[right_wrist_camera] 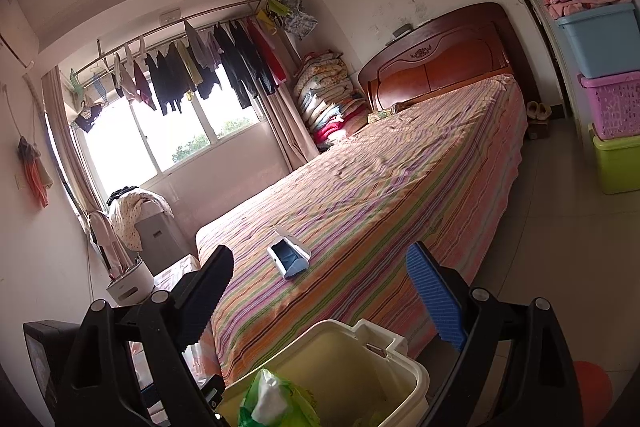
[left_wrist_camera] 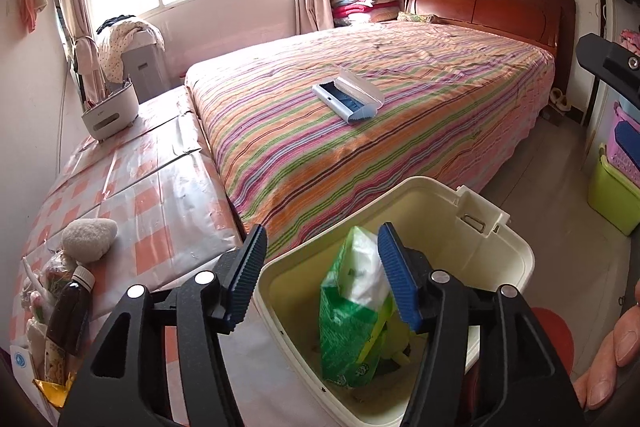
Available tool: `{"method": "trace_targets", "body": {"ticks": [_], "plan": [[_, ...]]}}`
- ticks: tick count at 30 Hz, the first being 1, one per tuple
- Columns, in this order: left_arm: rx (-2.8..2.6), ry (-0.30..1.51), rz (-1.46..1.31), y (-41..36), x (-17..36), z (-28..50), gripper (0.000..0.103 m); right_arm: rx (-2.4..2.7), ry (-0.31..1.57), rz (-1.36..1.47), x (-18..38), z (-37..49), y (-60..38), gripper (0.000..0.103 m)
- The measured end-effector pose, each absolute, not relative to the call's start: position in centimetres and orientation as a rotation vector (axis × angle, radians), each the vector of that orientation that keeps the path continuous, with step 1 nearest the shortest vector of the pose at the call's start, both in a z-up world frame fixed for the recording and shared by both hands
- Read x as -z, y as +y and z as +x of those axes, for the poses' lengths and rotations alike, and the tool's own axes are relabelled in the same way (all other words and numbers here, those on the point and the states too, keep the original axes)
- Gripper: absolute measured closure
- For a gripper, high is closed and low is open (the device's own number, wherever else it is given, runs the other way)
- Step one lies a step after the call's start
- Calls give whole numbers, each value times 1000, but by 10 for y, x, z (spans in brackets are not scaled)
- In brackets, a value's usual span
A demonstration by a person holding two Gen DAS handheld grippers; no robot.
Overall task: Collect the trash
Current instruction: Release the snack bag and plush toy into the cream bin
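Note:
A cream plastic bin (left_wrist_camera: 460,251) stands open below my left gripper (left_wrist_camera: 322,235), at the foot of the bed. Inside it a green tissue pack (left_wrist_camera: 352,319) stands on end, with white tissue sticking out of its top. The left gripper is open. Its right blue pad (left_wrist_camera: 400,275) is beside the top of the pack, and its left pad is well apart from it. In the right wrist view the bin (right_wrist_camera: 340,355) and the pack (right_wrist_camera: 272,403) lie low between the fingers. My right gripper (right_wrist_camera: 320,253) is wide open above them with nothing in it.
A striped bed (left_wrist_camera: 400,67) carries a white and blue case (left_wrist_camera: 348,99). On the left a checked tabletop (left_wrist_camera: 160,187) holds a dark bottle (left_wrist_camera: 70,319), snack packets, a fluffy white lump (left_wrist_camera: 90,239) and a white holder (left_wrist_camera: 110,111). Stacked plastic boxes (right_wrist_camera: 612,107) stand on the right.

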State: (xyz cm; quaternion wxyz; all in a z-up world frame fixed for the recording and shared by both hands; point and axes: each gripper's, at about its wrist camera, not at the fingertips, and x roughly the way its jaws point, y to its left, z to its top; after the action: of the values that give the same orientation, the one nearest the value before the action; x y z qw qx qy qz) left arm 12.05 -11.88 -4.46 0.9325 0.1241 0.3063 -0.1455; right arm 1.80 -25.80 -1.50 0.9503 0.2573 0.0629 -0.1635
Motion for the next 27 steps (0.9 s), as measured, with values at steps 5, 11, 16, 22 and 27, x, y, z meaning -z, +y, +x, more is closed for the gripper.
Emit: {"method": "trace_targets", "body": {"ticks": [5,11,16,22,27], "plan": [[261,574,287,-115,38,113,25,335,126,519,15,19,-257,16],[186,543,285,-95,31,108,23,328,143,510,16,24,-250,15],[131,539,268,-74,27,108,21,310,168,485,15,32,-239,13],[72,542,240,-43,22,107,20,285,206,463,18,41,-223,13],[27,548,207,-15,17,106,19,253,223,426,17,48,-204,13]]}}
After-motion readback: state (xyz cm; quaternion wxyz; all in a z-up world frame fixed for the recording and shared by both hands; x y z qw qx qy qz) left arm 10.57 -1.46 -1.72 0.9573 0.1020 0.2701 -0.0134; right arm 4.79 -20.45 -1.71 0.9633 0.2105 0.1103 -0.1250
